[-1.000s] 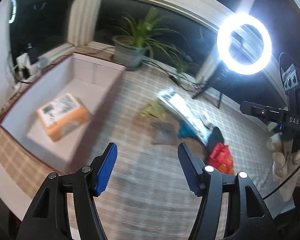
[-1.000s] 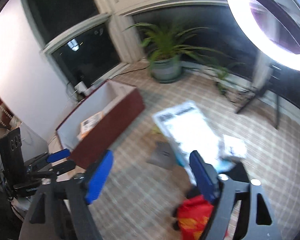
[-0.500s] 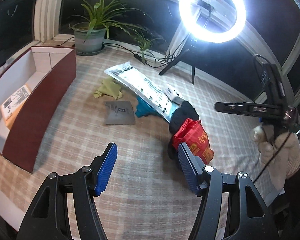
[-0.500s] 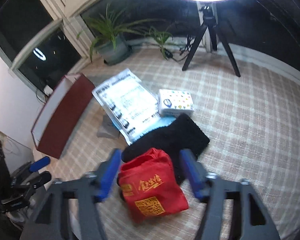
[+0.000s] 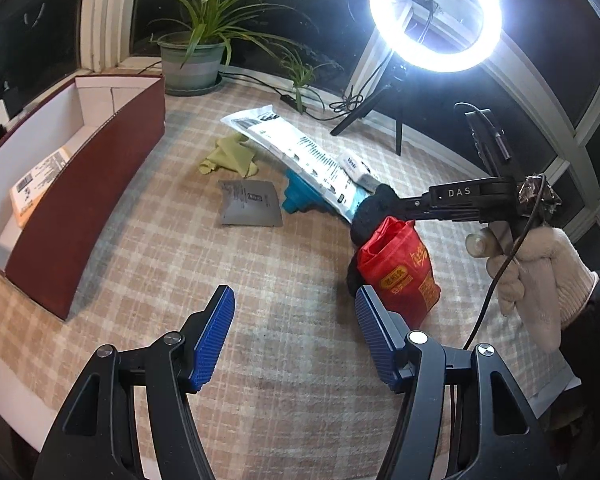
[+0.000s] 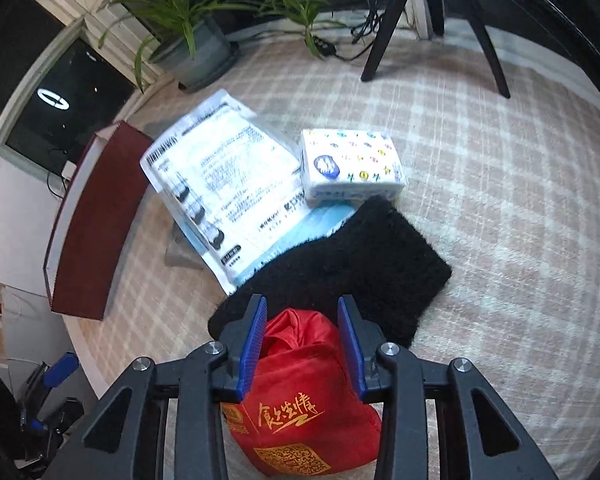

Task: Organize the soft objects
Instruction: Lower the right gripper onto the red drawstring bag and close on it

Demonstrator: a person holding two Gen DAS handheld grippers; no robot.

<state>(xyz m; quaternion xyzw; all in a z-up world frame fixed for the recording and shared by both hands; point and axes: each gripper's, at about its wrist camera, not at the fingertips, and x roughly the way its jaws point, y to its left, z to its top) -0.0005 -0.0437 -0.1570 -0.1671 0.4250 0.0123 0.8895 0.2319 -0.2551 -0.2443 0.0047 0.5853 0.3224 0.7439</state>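
Observation:
A red cloth bag (image 6: 300,408) (image 5: 398,268) lies on the plaid cloth, partly on a black fuzzy cloth (image 6: 360,264). My right gripper (image 6: 302,344) straddles the bag's top end, its blue pads close to the fabric on both sides; I cannot tell if they press it. Behind lie a white printed plastic pack (image 6: 220,176), a tissue pack (image 6: 350,166), a teal item (image 5: 300,198), a grey pouch (image 5: 250,203) and a yellow-green cloth (image 5: 228,156). My left gripper (image 5: 294,336) is open and empty, low over the cloth left of the red bag.
A dark red box (image 5: 84,196) with white inside stands at the left and holds an orange parcel (image 5: 36,182). A potted plant (image 5: 192,60) and a ring light on a tripod (image 5: 436,12) stand at the back. The table edge runs along the near left.
Both grippers swung from the box toward the pile. The right one dropped onto the red bag and its jaws narrowed around the bag's top. The left stayed open.

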